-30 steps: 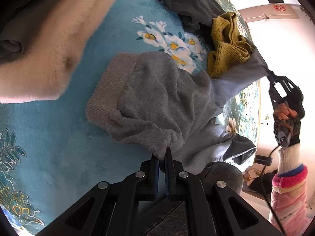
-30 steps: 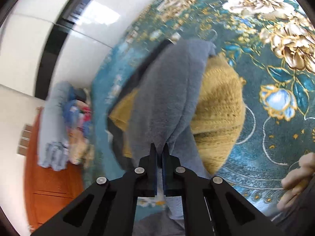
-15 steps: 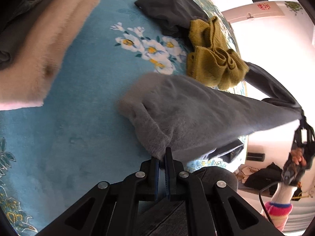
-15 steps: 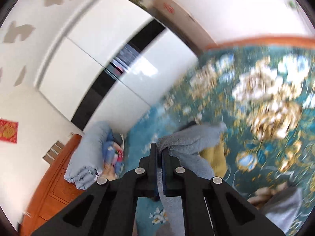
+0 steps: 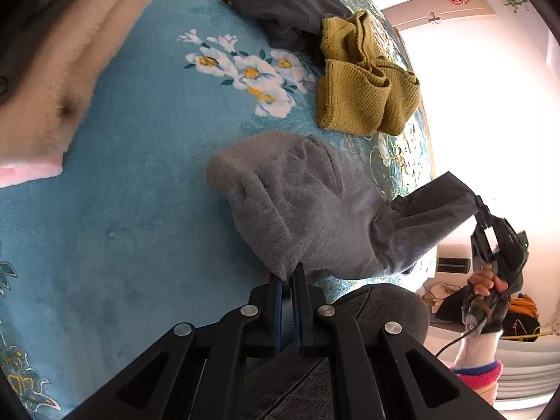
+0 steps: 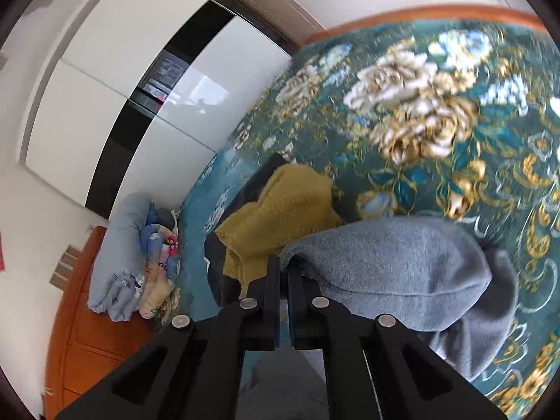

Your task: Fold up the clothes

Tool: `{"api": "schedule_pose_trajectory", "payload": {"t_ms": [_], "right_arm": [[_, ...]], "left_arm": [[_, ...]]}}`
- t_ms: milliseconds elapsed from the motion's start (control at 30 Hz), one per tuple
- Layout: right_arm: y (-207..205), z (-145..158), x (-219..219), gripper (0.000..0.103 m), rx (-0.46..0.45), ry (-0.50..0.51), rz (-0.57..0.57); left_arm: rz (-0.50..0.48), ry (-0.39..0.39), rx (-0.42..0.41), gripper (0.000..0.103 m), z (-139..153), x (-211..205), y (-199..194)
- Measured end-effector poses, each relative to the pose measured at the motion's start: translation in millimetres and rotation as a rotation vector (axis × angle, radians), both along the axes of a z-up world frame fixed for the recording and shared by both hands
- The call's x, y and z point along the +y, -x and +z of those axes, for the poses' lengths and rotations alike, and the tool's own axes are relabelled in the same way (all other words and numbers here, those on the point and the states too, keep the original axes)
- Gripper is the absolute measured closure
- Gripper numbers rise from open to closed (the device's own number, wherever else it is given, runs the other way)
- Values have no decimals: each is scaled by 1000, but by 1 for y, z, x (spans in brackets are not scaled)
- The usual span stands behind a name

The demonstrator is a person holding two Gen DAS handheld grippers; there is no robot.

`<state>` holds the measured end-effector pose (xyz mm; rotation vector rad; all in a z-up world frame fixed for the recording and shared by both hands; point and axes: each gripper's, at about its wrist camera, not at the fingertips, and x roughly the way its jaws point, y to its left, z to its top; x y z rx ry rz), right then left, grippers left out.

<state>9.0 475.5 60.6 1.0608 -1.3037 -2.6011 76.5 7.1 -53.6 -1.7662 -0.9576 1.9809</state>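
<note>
Both grippers, left gripper (image 5: 287, 281) and right gripper (image 6: 282, 273), pinch the grey sweater (image 5: 308, 206) at centre frame above the blue bedspread (image 5: 140, 210). Folding has barely begun; mustard knit (image 5: 364, 98) upper right waits unfolded.

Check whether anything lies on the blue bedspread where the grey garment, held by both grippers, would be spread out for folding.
Nothing visible does. The grey garment is pinched by the left gripper and right gripper. The bedspread beside it is bare; the mustard knit and dark garment lie farther back.
</note>
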Motion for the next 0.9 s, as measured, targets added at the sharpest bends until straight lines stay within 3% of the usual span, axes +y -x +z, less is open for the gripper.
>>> {"api": "schedule_pose_trajectory", "payload": {"t_ms": [67, 167, 267, 333, 367, 400, 467, 567, 633, 833, 900], "right_arm": [[10, 1, -6, 100, -6, 2, 24], [29, 4, -21, 98, -43, -86, 114], [41, -15, -24, 98, -134, -108, 157], [37, -24, -18, 89, -173, -114, 151], [31, -24, -14, 77, -164, -112, 144], [24, -23, -9, 59, -152, -109, 136], [9, -19, 3, 50, -109, -95, 116], [-28, -10, 28, 50, -54, -91, 29], [-54, -19, 40, 50, -66, -54, -21], [-83, -86, 36, 50, -274, 51, -12], [-76, -103, 30, 50, -309, 68, -10]], "left_arm": [[23, 3, 14, 98, 4, -4, 0], [30, -1, 6, 98, 2, -6, 1], [27, 2, -9, 98, 0, -3, -4], [28, 6, -26, 98, -5, -3, -4], [29, 8, -31, 98, -6, -4, -3], [29, 11, -35, 97, -8, -4, -2], [34, 12, -40, 97, -10, -4, 2], [48, 0, -53, 97, -16, -3, 6], [60, -16, -70, 97, -22, -2, 8], [72, -22, -123, 94, -38, -2, 15], [80, -7, -132, 87, -41, -3, 16]]}}
